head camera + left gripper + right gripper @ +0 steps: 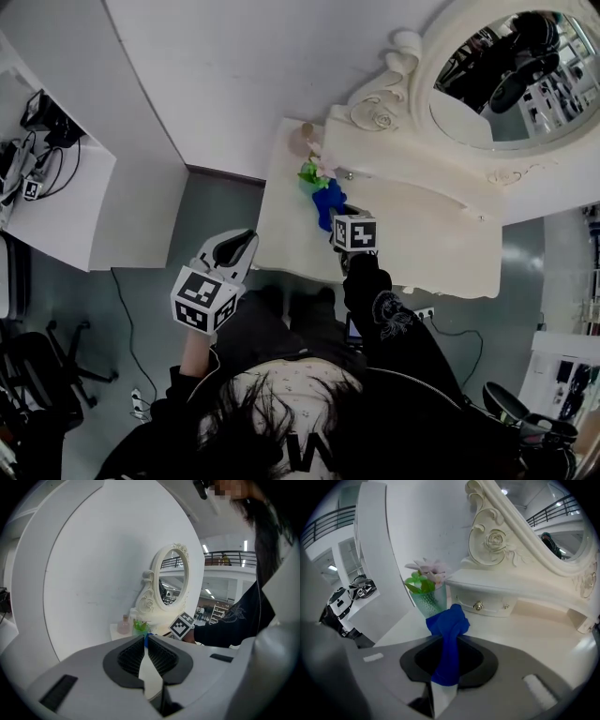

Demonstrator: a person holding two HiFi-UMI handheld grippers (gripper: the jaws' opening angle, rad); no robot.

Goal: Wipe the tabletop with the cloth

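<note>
Right gripper (448,644) fingers pinch the blue cloth (447,625), just beside the vase (426,603). Left gripper (146,643) fingers pressed together, empty. Risk: a wide stroke over the worktop (525,634) could topple that vase.

An ornate oval mirror (506,75) stands beside a green vase (426,603) of pink flowers (431,569).
</note>
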